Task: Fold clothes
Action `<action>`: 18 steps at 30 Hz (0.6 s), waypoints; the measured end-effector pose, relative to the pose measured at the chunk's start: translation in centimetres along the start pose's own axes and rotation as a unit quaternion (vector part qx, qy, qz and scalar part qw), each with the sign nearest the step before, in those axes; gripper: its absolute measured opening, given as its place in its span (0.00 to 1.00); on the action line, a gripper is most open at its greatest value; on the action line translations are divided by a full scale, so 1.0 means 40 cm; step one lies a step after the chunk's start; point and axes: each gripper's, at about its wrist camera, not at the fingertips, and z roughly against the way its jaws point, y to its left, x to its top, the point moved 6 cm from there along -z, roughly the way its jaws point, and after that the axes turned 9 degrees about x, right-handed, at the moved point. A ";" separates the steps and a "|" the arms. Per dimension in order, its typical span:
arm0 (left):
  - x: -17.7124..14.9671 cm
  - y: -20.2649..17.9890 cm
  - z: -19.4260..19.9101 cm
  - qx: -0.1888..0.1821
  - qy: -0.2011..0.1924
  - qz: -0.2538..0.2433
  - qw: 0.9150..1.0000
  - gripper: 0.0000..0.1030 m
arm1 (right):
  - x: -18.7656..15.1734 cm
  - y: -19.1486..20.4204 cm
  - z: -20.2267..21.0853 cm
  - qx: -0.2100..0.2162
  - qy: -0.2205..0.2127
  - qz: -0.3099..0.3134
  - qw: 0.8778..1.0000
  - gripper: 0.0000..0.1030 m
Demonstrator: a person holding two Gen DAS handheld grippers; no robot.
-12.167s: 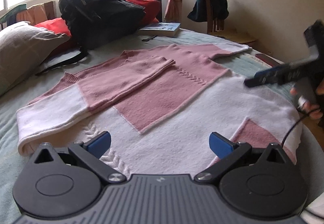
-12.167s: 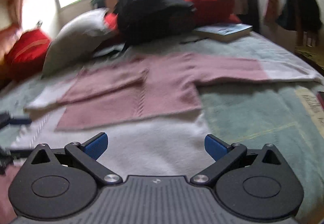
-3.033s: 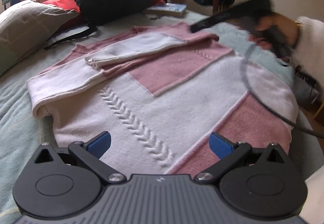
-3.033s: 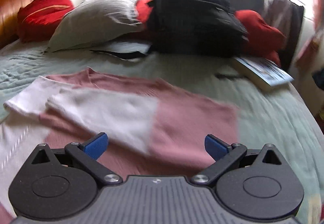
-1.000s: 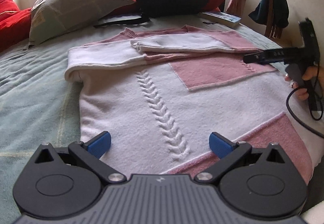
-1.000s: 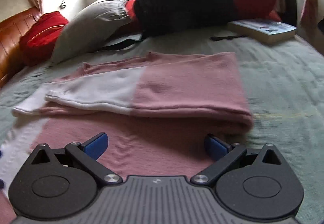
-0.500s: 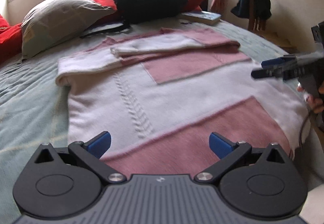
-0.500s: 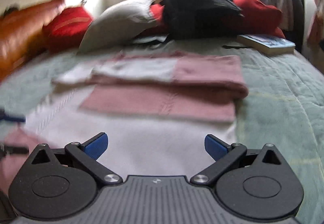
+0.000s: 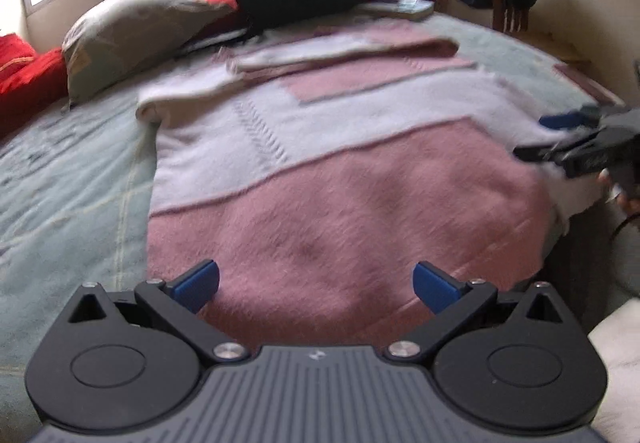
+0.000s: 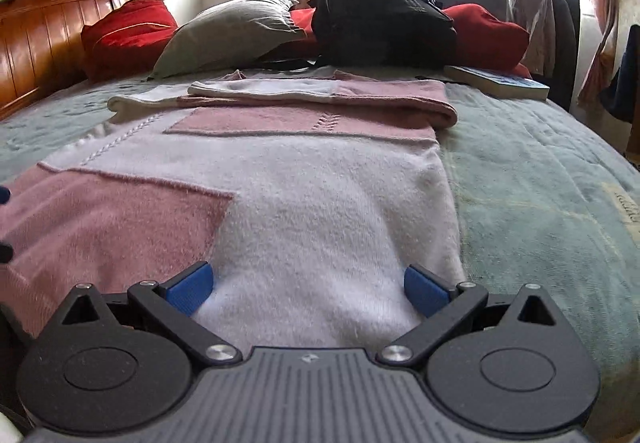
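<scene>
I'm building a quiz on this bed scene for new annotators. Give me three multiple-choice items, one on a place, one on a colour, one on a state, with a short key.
1. Where does the paperback book lie?
A. On the green quilted bedspread, right of the sweater
B. On the grey pillow
C. Inside the backpack

2. Which colours make up the knit sweater?
A. Blue and grey
B. Pink and white
C. All red

3. How do both sleeves lie?
A. Spread out sideways
B. Hanging off the bed
C. Folded in across the chest

Key: 1 A, the book rests on the bedspread near the black backpack. 2 B, pink and white blocks show in both views. 3 C, the sleeves are stacked across the sweater's far end.
</scene>
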 end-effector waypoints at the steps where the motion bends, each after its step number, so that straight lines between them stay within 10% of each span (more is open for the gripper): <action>1: 0.012 -0.010 0.008 -0.010 -0.009 0.001 1.000 0.99 | -0.002 0.000 -0.001 -0.001 -0.001 -0.002 1.000 1.00; 10: -0.013 -0.139 -0.009 -0.120 0.028 0.017 0.992 0.99 | -0.011 0.005 0.010 -0.011 -0.003 -0.003 1.000 1.00; 18: 0.009 -0.083 0.027 -0.092 0.010 0.030 0.995 0.99 | -0.006 0.013 0.015 -0.018 0.005 -0.005 1.000 1.00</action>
